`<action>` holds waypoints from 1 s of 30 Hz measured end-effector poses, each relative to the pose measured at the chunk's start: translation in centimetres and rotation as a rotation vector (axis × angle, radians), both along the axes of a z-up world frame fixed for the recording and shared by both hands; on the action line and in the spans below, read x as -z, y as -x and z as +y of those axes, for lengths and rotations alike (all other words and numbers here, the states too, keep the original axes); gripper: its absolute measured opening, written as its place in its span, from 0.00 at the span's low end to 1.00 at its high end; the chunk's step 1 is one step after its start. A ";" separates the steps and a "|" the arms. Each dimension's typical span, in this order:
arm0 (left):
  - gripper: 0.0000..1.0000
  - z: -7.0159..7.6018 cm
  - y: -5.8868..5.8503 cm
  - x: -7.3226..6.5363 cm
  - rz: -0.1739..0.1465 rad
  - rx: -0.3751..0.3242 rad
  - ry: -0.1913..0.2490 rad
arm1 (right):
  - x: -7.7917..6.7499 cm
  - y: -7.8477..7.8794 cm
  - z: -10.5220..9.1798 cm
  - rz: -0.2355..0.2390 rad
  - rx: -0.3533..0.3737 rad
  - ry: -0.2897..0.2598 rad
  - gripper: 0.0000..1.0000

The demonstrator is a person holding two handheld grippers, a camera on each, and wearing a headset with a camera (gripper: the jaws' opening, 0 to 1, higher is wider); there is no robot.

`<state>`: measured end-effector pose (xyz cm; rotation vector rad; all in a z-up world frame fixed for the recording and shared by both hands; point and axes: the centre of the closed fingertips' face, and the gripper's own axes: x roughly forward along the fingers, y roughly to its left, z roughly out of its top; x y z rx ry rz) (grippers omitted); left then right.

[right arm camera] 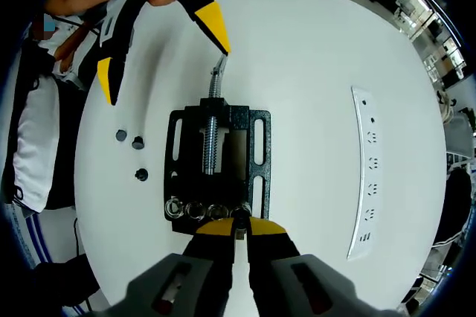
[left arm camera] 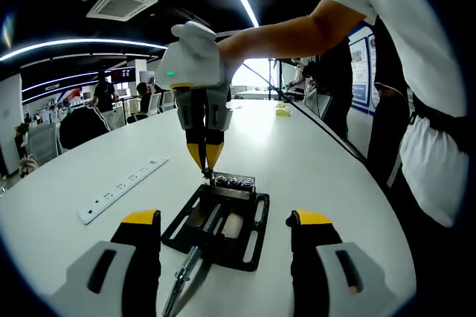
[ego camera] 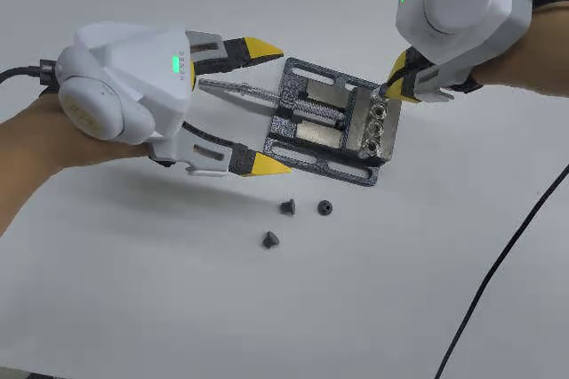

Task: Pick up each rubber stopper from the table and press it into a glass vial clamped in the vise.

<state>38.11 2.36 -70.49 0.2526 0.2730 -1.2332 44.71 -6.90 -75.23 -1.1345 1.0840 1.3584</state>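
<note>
Black rubber stoppers [ego camera: 325,208], three, lie on the counter [ego camera: 133,290] near the vise [ego camera: 302,94]. Your right tool [right arm camera: 236,228], jaws together, meets the end of the glass vials [right arm camera: 197,209]; press straight down. Left tool [ego camera: 283,107] gapes apart.

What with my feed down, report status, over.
Left gripper open by vise handle. Right gripper shut on rubber stopper at end vial. Three stoppers wait on table. Nothing blocking.

Black vise [ego camera: 307,143], dark grey stoppers [ego camera: 288,207], white table [ego camera: 133,308] — white left gripper [ego camera: 277,108], white right gripper [ego camera: 391,87] (jaws yellow-tipped).
</note>
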 end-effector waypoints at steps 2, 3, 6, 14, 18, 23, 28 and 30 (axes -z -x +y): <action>0.69 0.0 0.0 0.0 0.000 0.001 0.001 | 0.0 0.0 0.0 -0.007 -0.006 0.008 0.05; 0.69 0.0 0.0 0.0 0.000 0.001 0.002 | 0.0 0.0 0.0 -0.009 -0.005 0.010 0.05; 0.69 0.0 -0.1 0.0 -0.001 -0.001 0.004 | 0.1 0.0 0.0 -0.017 -0.005 0.014 0.05; 0.69 0.2 -0.3 0.3 0.001 -0.001 0.004 | 0.2 -0.1 0.0 -0.014 0.020 0.004 0.05; 0.69 0.1 -0.5 0.3 0.001 0.000 0.006 | 0.3 -0.1 0.0 -0.014 0.022 0.006 0.04; 0.69 0.1 -0.6 0.2 0.001 -0.002 0.010 | 0.4 -0.2 0.0 -0.008 0.030 0.022 0.04; 0.69 0.2 -0.6 0.2 0.001 -0.002 0.008 | 0.6 -0.2 0.0 -0.012 0.022 0.045 0.04; 0.69 0.2 -0.6 0.3 0.002 -0.001 0.007 | 0.6 -0.3 -0.1 -0.006 0.027 0.044 0.04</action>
